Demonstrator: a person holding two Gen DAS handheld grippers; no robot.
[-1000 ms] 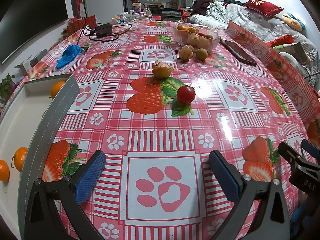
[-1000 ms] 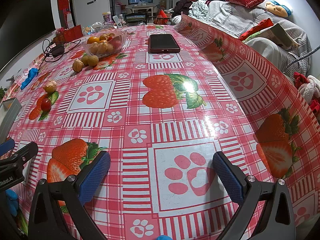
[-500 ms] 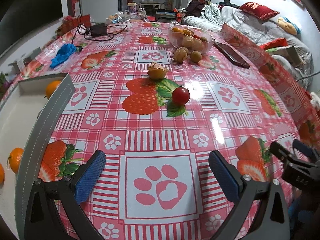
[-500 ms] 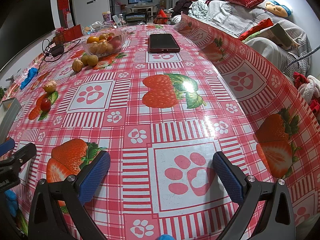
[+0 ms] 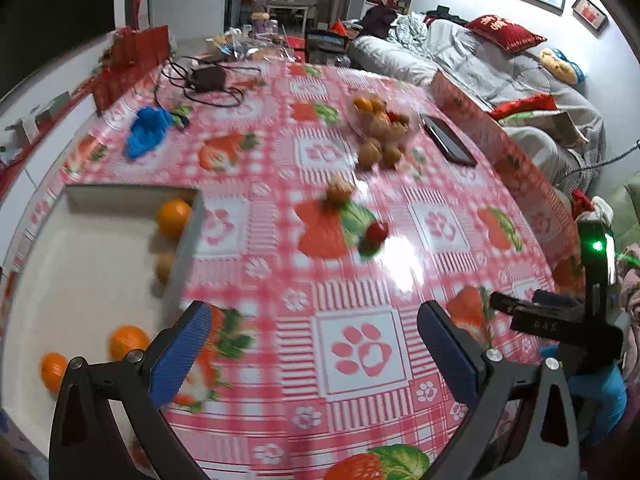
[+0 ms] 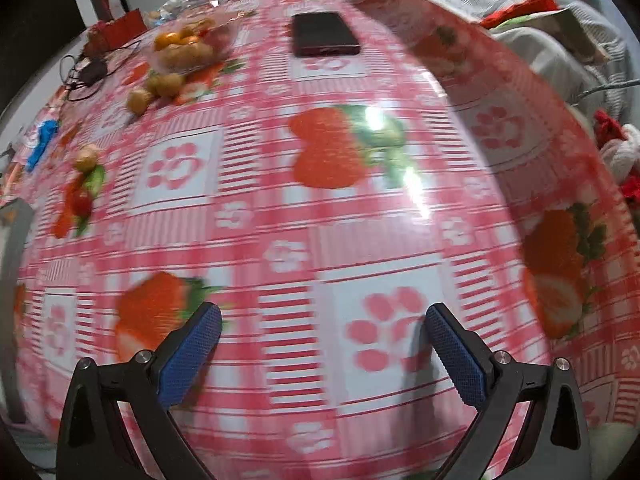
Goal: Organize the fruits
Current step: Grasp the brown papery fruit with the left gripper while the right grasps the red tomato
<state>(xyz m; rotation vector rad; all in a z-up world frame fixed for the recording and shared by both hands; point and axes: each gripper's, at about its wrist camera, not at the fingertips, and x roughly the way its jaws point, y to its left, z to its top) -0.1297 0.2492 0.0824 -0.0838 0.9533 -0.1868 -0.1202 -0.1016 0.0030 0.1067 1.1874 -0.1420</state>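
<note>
Fruits partly sorted: four oranges (image 5: 173,218) sitting in white tray (image 5: 80,264) nearest left gripper (image 5: 314,344). Both it and right gripper (image 6: 322,346) hanging wide open, carrying nothing. Farther out, red fruit (image 5: 377,232), tan fruits (image 5: 339,192) and bowl (image 5: 380,118) waiting.

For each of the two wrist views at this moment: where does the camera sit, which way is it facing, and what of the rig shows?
Left wrist view: behind the open left gripper, above the near table edge, facing the white tray holding oranges; the right gripper shows at right.
Right wrist view: behind the open right gripper, facing up the tablecloth toward the phone.
Shared: fruit bowl, red tomato, phone.
</note>
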